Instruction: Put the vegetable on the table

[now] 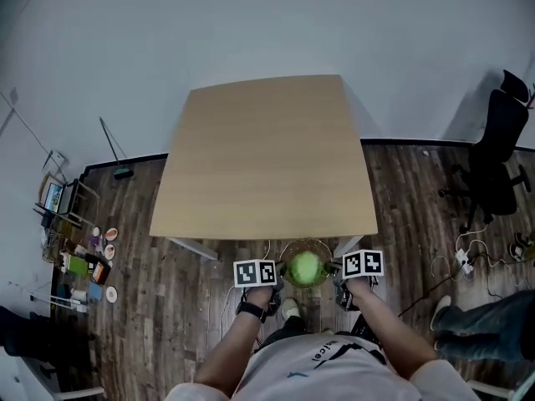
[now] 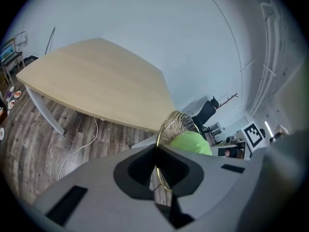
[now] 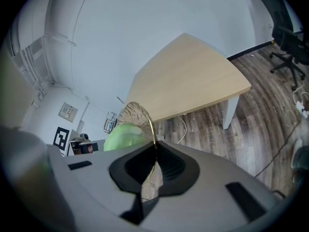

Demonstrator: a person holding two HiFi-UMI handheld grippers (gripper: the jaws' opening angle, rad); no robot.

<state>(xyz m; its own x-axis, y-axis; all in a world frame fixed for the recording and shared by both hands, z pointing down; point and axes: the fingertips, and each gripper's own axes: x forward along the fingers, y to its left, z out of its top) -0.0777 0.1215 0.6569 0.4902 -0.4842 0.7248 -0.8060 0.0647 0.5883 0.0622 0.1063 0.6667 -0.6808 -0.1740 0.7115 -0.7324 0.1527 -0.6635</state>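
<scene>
A round green vegetable (image 1: 306, 268), like a cabbage, lies in a gold wire basket (image 1: 292, 249) held in the air just short of the near edge of the wooden table (image 1: 267, 157). My left gripper (image 1: 277, 276) is shut on the basket's left rim and my right gripper (image 1: 337, 274) is shut on its right rim. In the left gripper view the gripper (image 2: 157, 161) pinches the thin gold rim of the basket (image 2: 176, 122), with the vegetable (image 2: 190, 141) beyond. In the right gripper view the gripper (image 3: 154, 159) clamps the basket (image 3: 133, 115), the vegetable (image 3: 123, 135) to its left.
The table top is bare, with white legs and cables (image 1: 269, 249) beneath. A black office chair (image 1: 497, 161) stands at the right, a power strip (image 1: 462, 261) near it. A cluttered shelf (image 1: 79, 261) is at the left. Dark wood floor surrounds the table.
</scene>
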